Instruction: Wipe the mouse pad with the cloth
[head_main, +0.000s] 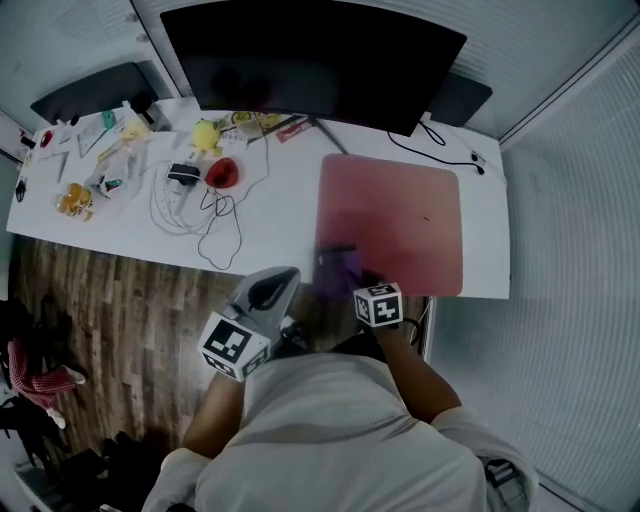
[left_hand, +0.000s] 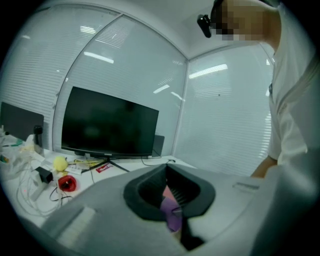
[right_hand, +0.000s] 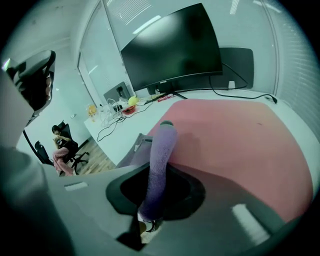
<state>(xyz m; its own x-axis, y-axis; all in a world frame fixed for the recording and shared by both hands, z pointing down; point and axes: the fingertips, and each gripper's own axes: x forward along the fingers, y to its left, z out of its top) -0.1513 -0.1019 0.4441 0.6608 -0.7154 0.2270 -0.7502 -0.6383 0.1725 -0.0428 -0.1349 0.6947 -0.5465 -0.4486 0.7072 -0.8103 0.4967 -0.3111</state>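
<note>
A pink mouse pad (head_main: 400, 215) lies on the right part of the white desk (head_main: 270, 225). A purple cloth (head_main: 337, 268) rests on the pad's near left corner. My right gripper (head_main: 353, 284) is shut on the cloth's near end; in the right gripper view the cloth (right_hand: 159, 165) runs out of the jaws onto the pad (right_hand: 240, 145). My left gripper (head_main: 291, 273) hovers at the desk's front edge just left of the cloth, jaws together and holding nothing. Past its tip, the left gripper view shows a bit of the cloth (left_hand: 172, 214).
A dark monitor (head_main: 310, 55) stands at the back of the desk. White cables (head_main: 195, 210), a red object (head_main: 222, 172), a yellow ball (head_main: 206, 133) and small clutter (head_main: 85, 180) fill the left half. A black cable (head_main: 435, 150) runs behind the pad. Wooden floor (head_main: 110, 300) lies below.
</note>
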